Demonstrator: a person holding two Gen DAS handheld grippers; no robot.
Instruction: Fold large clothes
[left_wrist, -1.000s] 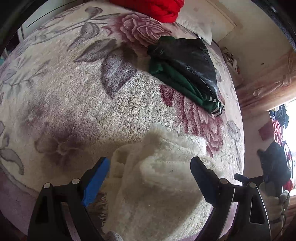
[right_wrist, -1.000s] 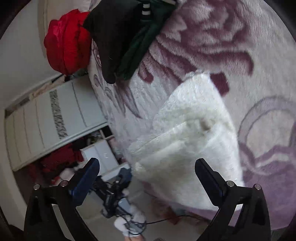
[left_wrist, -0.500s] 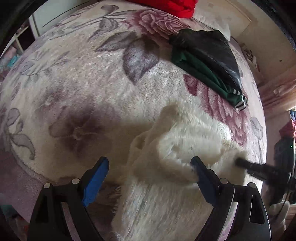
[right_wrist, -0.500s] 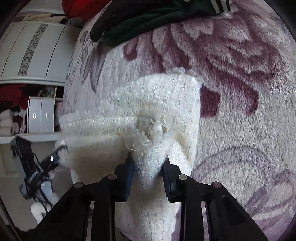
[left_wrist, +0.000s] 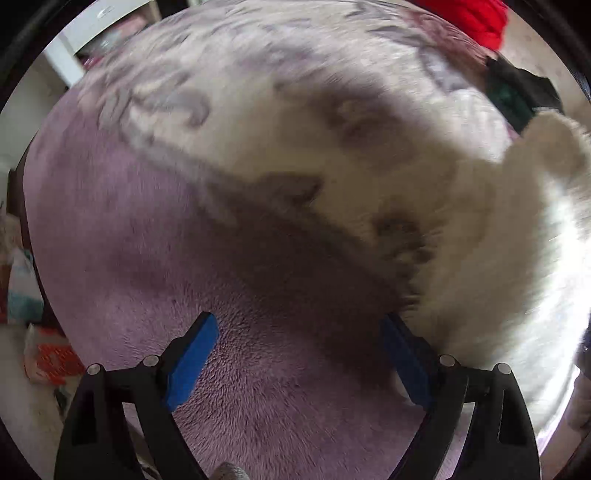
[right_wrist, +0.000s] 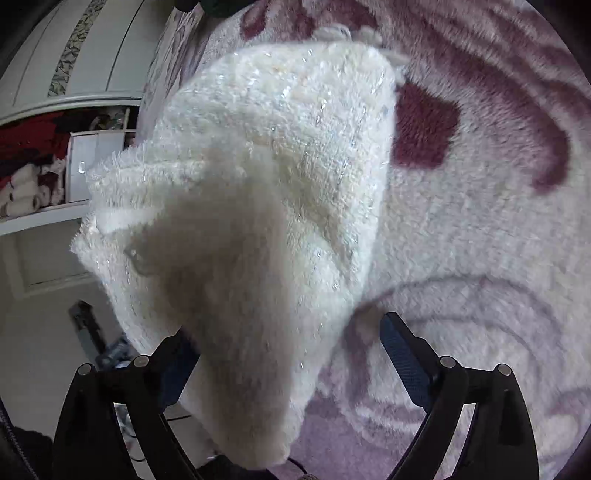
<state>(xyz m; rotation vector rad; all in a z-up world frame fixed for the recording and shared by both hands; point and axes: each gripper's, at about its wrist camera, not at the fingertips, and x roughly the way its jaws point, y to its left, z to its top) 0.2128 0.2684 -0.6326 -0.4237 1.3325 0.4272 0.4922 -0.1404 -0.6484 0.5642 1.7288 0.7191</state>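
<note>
A: Bed, floral plush blanket, mauve border along the near edge. Item one?

B: White fleece, the large garment. Bunched in a thick heap at the bed's near left edge in the right view; part of it seems to hang past the edge toward the floor. In the left view it sits at the right of frame, blurred.

A: Tools?

B: Right tool: blades wide apart, fleece draped between them and over the left blade, nothing clamped. Left tool: blades wide apart over bare blanket, fleece just beside its right blade, not between.

A: Risks?

B: Three, as I judge them. One: neither tool holds the fleece, and its weight leans off the edge, so it may slide to the floor. Two: the pile is thick and springy; a shallow pinch could catch only fluff and slip out. Three: a deep pinch may take up the blanket too, since both are plush and pale.

A: Other stock?

B: Dark clothes, far right. Red bundle, far edge of the bed.

A: Containers?

B: Open shelving beyond the bed on the left, holding red and pale fabrics, too small to itemise. White drawer unit beside them, contents unseen.
</note>
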